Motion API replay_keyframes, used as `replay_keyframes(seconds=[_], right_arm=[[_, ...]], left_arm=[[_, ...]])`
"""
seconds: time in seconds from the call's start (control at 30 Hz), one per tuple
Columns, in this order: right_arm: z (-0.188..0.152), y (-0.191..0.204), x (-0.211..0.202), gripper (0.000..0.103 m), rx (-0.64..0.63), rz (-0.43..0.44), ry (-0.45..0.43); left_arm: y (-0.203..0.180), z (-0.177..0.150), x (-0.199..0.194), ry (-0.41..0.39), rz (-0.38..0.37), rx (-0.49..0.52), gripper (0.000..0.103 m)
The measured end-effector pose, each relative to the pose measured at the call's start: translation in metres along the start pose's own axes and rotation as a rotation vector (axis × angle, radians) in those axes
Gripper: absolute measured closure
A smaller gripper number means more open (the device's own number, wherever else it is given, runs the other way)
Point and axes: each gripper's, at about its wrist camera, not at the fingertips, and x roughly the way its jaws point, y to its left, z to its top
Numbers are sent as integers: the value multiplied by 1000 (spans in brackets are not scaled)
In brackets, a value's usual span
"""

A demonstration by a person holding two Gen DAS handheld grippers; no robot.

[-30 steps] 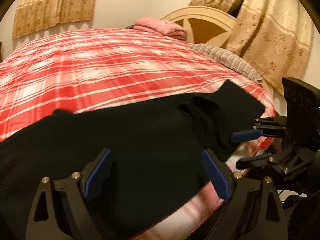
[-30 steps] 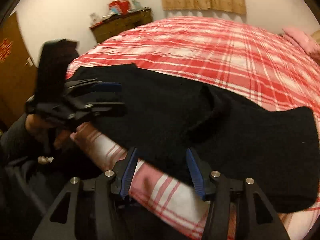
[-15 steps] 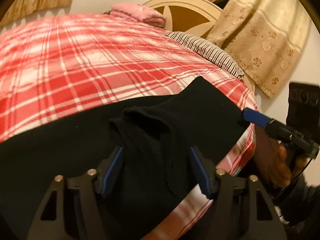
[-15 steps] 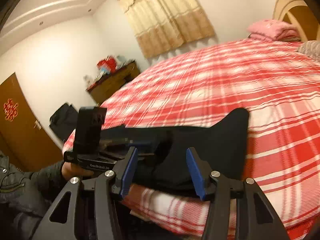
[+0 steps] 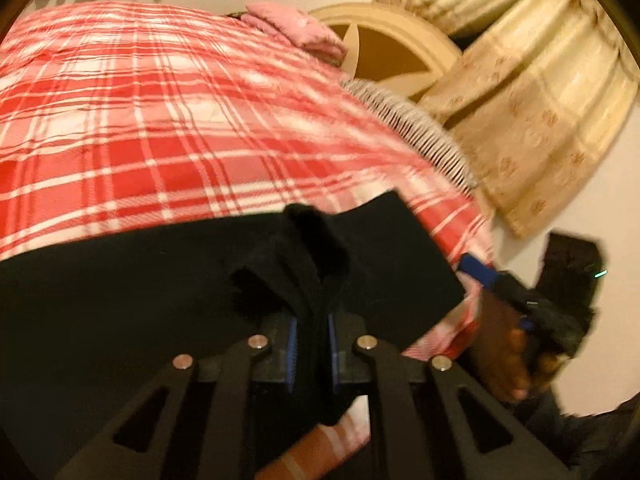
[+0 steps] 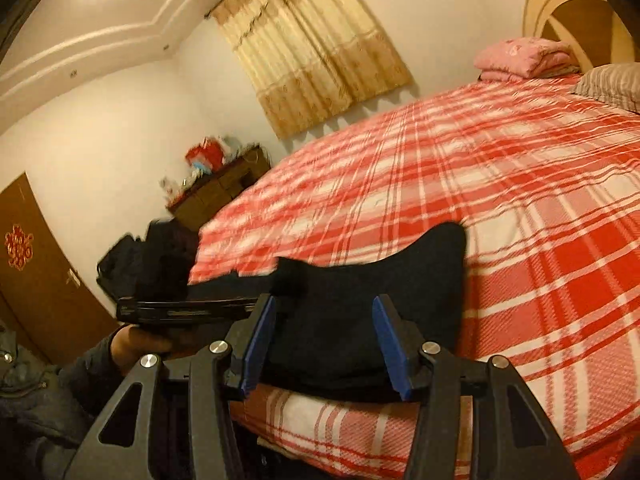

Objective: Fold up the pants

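Black pants [image 5: 140, 300] lie stretched along the near edge of a bed with a red and white plaid cover [image 5: 160, 120]. My left gripper [image 5: 312, 320] has its jaws closing, and the blue pads pinch a raised, bunched fold of the pants. In the right wrist view, the right gripper [image 6: 324, 304] is open, about half wide. One end of the pants [image 6: 360, 280] lies between and beyond its fingers, and the pads do not press on it. The left gripper [image 6: 192, 310] shows side on at the left, held by a hand. The right gripper [image 5: 520, 304] shows at the bed's right corner.
A folded pink blanket [image 5: 296, 32], a striped pillow [image 5: 408, 128] and a cream headboard [image 5: 384, 40] sit at the bed's head. Beige curtains [image 5: 540, 120] hang to the right. A cluttered wooden dresser [image 6: 220, 192], a black bag [image 6: 132, 256] and a brown door [image 6: 36, 272] stand beyond the foot.
The left jaws went from wide open to pinched on a fold of the pants, moving right along the bed edge. The right gripper swung round toward the bed's head.
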Motion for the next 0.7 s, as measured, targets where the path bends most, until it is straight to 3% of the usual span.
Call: replay_keyframes(seconds=[0.1, 0.27, 0.33, 0.4, 0.5, 0.7], right_arm=[[2, -9, -4, 50, 30, -9, -31], [0, 2, 10, 50, -2, -2, 13], [-4, 11, 23, 50, -39, 15, 70], [-12, 18, 47, 50, -79, -56, 180], [-23, 17, 67, 50, -109, -114, 271], [-16, 29, 60, 49, -141, -54, 230]], left_arm=[[8, 3, -35, -49, 17, 1, 91], [33, -7, -49, -16, 74, -35, 91], [42, -13, -43, 3, 85, -67, 91], [55, -19, -36, 17, 96, -105, 91], [69, -24, -32, 18, 74, -156, 91], [72, -23, -40, -4, 52, -172, 91]])
